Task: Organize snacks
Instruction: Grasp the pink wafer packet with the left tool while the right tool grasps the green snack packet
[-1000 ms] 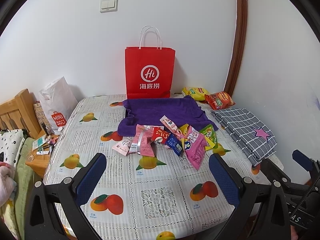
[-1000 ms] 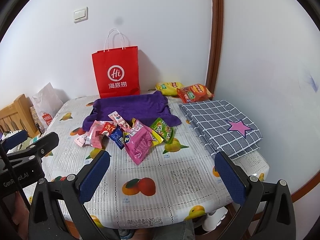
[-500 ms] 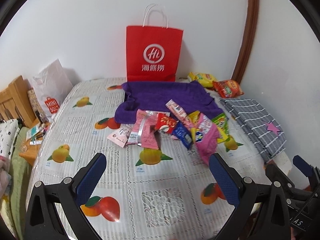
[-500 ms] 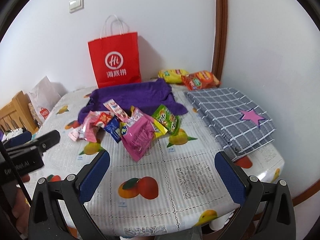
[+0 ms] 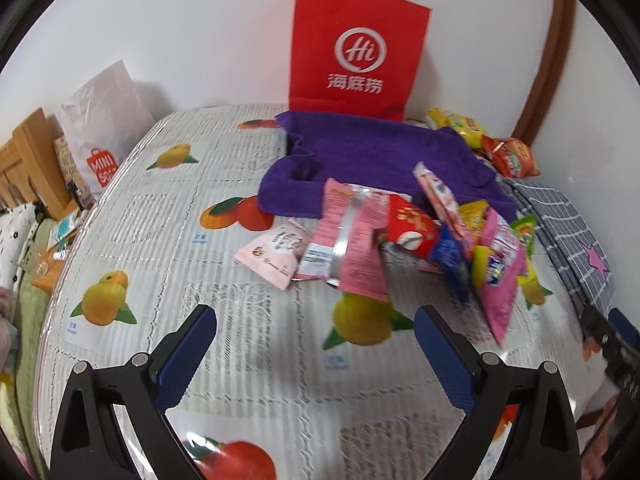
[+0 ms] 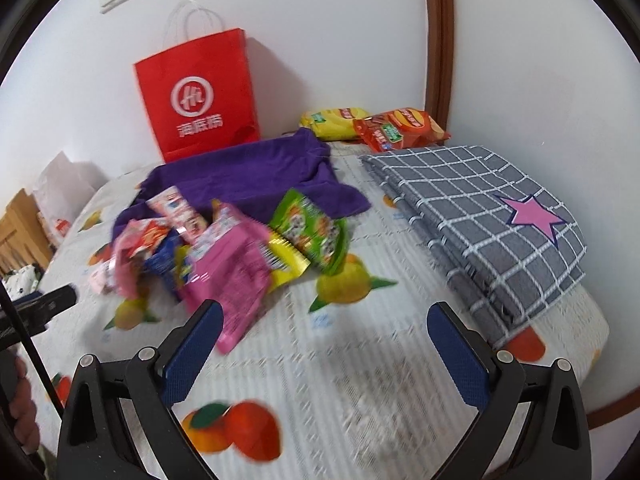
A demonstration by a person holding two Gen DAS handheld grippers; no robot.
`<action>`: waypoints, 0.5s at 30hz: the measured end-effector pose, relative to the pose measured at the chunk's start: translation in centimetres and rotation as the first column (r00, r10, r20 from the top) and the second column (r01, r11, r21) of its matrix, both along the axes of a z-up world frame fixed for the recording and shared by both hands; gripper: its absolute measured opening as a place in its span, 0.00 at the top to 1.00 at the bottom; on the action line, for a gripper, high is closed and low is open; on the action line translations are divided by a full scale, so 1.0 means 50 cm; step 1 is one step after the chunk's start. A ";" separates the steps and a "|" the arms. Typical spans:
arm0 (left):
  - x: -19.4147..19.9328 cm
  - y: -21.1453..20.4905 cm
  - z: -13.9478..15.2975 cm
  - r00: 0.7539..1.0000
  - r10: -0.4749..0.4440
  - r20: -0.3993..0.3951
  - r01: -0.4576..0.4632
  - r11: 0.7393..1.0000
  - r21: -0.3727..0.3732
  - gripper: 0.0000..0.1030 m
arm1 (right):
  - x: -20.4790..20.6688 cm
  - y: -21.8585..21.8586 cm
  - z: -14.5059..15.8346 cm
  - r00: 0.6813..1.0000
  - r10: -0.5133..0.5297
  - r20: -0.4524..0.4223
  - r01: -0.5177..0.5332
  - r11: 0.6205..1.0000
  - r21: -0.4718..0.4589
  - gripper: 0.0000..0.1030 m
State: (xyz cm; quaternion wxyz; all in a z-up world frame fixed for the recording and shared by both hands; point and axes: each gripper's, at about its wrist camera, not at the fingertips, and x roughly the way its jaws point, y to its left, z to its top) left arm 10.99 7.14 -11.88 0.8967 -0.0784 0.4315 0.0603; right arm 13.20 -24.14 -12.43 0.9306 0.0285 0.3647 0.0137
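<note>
A heap of small snack packets (image 5: 352, 240) lies mid-table at the front edge of a purple towel (image 5: 380, 160). It holds pink, red, blue, yellow and green wrappers. In the right wrist view the same heap (image 6: 240, 256) sits left of centre, with a green packet (image 6: 316, 232) on its right side. My left gripper (image 5: 314, 316) hovers over the tablecloth just short of the pink packets; its jaws are closing slightly from wide, with nothing between them. My right gripper (image 6: 325, 309) is open and empty, its left finger close to a magenta packet (image 6: 236, 276).
A red paper bag (image 5: 356, 48) stands against the wall behind the towel. Yellow (image 6: 332, 122) and red (image 6: 400, 128) chip bags lie in the back corner. A folded grey checked cloth (image 6: 480, 208) covers the table's right side. A white shopping bag (image 5: 104, 128) stands left of the table.
Both grippers have come down and forward toward the snack heap, which now looks larger and nearer. The heap itself has not moved.
</note>
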 end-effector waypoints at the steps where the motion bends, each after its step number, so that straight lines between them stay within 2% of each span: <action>1: 0.007 0.005 -0.005 1.000 0.006 -0.003 -0.006 1.000 -0.004 0.04 | 0.017 -0.005 0.000 1.000 -0.008 0.012 0.008 1.000 -0.008 0.02; 6: 0.040 0.027 -0.019 0.999 0.034 -0.014 -0.034 0.999 -0.024 0.04 | 0.101 -0.011 -0.007 0.999 0.035 0.038 -0.035 0.999 -0.013 0.03; 15: 0.098 0.036 -0.033 1.000 0.015 -0.011 -0.015 0.999 -0.037 0.04 | 0.230 0.011 -0.084 0.995 0.086 -0.052 -0.088 0.995 -0.046 0.05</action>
